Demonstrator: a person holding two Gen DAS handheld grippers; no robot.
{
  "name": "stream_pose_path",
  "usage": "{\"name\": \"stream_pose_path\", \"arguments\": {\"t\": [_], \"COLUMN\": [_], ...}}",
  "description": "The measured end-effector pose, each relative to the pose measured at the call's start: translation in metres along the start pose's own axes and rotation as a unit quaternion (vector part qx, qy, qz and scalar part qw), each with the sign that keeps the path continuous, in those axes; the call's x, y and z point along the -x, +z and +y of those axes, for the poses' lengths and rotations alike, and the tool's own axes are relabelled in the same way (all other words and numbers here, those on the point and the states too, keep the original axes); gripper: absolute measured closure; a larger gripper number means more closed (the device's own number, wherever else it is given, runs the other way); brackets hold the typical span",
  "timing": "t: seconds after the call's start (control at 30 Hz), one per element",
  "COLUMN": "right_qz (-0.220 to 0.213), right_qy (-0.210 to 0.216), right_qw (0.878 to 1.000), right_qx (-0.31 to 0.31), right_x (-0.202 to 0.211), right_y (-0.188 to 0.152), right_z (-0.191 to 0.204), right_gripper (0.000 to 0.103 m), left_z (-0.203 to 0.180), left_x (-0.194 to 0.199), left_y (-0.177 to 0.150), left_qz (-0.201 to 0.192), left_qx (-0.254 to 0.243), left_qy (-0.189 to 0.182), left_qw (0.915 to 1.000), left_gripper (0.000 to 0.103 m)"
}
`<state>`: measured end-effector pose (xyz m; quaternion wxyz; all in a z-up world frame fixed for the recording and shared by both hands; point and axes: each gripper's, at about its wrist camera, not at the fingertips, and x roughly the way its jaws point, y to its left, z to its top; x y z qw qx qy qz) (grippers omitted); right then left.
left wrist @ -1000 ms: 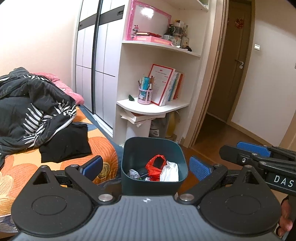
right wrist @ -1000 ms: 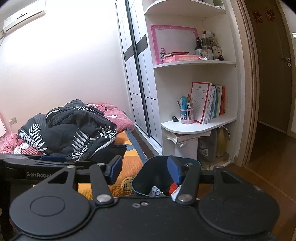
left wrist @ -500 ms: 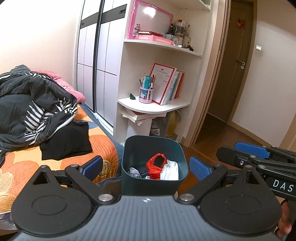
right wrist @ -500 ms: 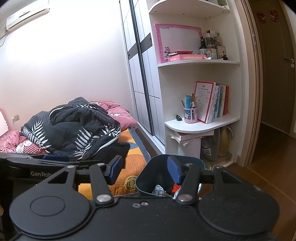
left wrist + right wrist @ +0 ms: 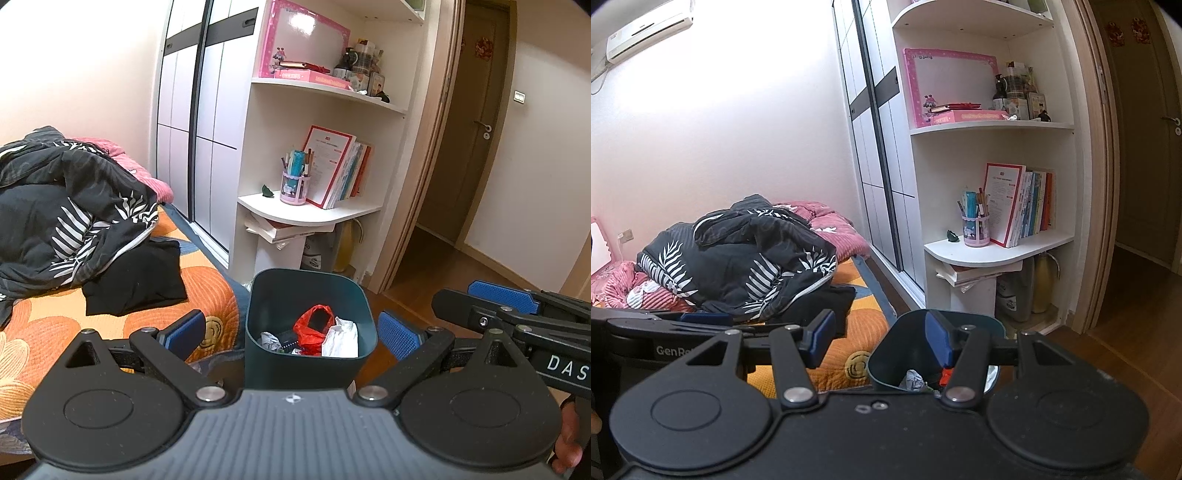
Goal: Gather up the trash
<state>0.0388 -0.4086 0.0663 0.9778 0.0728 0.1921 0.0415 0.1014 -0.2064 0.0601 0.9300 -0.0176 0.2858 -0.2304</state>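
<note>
A dark teal bin [image 5: 308,369] stands on the floor by the bed, right between the wide-spread fingers of my left gripper [image 5: 291,332], with a gap on each side. Inside lie a red plastic bag [image 5: 314,325], white crumpled paper [image 5: 341,338] and a grey wrapper [image 5: 269,339]. My right gripper [image 5: 465,299] reaches in from the right, level with the bin. In the right wrist view the right gripper [image 5: 879,338] is open, its right finger overlapping the bin [image 5: 886,369]; whether it touches I cannot tell. The left gripper [image 5: 701,319] shows at the left.
A bed with an orange quilt [image 5: 48,325], a black leaf-print duvet [image 5: 66,221] and a black garment [image 5: 136,273] lies to the left. White shelves [image 5: 306,214] with books stand behind the bin, beside sliding wardrobe doors [image 5: 192,110]. A doorway [image 5: 454,147] opens at right.
Both views have drifted slightly, so the shelves sit a little differently in frame. The bin stays between the left fingers, and both grippers hold the same spread.
</note>
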Motion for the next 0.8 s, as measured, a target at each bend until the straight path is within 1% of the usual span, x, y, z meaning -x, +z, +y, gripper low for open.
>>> {"name": "stream_pose_path", "arguments": {"t": [0.13,0.33,0.73,0.8], "right_qz": [0.000,0.002,0.002,0.002], "right_qy": [-0.003,-0.003,-0.003,-0.003], "right_qw": [1.000,1.000,1.000,1.000], "right_qx": [0.001,0.005,0.003,0.004], "right_x": [0.0021,0.0029,0.0025,0.0022], "right_y": [-0.0014,-0.0005,-0.0004,-0.0003], "right_z": [-0.0011,0.0006,0.0010,0.0009], "right_gripper": [0.049,0.049,0.049,0.049], "left_z": [0.0015,0.0030,0.0022,0.0022], "left_x": [0.0018,0.0024,0.0055,0.0055], "left_y": [0.0005,0.0030,0.0044,0.0047], "left_qz": [-0.001,-0.003,-0.006,-0.004], "left_qx": [0.008,0.012,0.010,0.012], "left_qy": [-0.007,-0.003,-0.002,-0.006], "left_qw": [0.9999,0.9999,0.9999,0.9999], "left_gripper": [0.003,0.003,0.003,0.003]}}
